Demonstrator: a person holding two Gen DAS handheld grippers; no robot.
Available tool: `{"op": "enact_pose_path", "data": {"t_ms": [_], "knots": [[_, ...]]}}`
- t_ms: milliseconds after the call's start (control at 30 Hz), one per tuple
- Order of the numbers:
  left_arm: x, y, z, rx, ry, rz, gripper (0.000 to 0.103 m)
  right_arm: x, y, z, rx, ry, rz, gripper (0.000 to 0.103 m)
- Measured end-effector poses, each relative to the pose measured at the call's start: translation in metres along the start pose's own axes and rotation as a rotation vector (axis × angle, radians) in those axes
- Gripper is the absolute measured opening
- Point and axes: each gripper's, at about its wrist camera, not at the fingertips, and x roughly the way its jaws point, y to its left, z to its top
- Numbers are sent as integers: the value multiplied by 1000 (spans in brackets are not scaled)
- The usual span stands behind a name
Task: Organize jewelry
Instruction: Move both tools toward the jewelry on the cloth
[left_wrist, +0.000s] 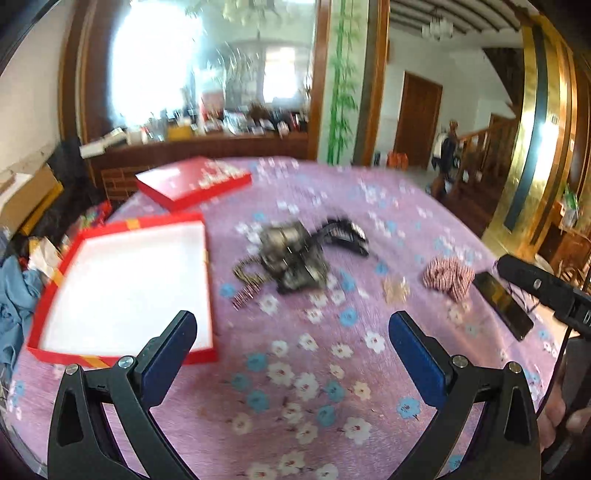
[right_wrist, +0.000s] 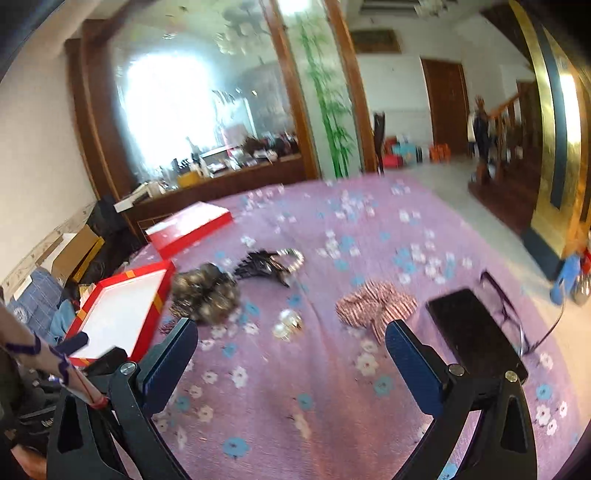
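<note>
Jewelry is waiting to be sorted; both grippers are being held open and empty above the table.

The left gripper (left_wrist: 291, 332) and right gripper (right_wrist: 291, 341) are both being held with jaws spread wide, nothing between them, over the flowered purple tablecloth (left_wrist: 314, 387). The jewelry pile (left_wrist: 291, 258), a dark tangle with a black hair clip (left_wrist: 345, 232) beside it, is lying mid-table, just right of the open red box (left_wrist: 122, 288), whose white inside is bare. A gold brooch-like piece (right_wrist: 288, 323) and a striped scrunchie (right_wrist: 376, 304) are lying apart, nearer the phone (right_wrist: 476, 332). By judgement, the first pick is only being approached: one gripper should be lowered onto a single piece, then closed.
</note>
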Motion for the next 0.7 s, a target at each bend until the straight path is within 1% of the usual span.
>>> {"op": "enact_pose_path", "data": {"t_ms": [67,100,300,400,467,500,567,633,700], "knots": [[-3,-2,1,10,-13,18,103,0,7,-3,-23,-13,0,103],[-1,-1,1,11,-10,21,103,1,7,-5,-27,-5,-5,100],[13,1,-3,1,49,1,103,11,-5,-11,10,40,-21,98],[16,-2,-6,6,59,-1,103,12,-7,-13,17,59,-7,96],[18,-5,-8,13,68,-3,103,14,-6,-14,12,68,3,92],[19,-7,-9,18,70,0,103,15,-6,-15,9,72,4,87],[20,-8,-10,24,77,1,103,18,-7,-17,11,87,8,86],[23,-11,-11,31,86,2,103,20,-9,-19,17,92,6,81],[26,-15,-13,41,95,9,103,21,-10,-20,24,100,-2,81]]}}
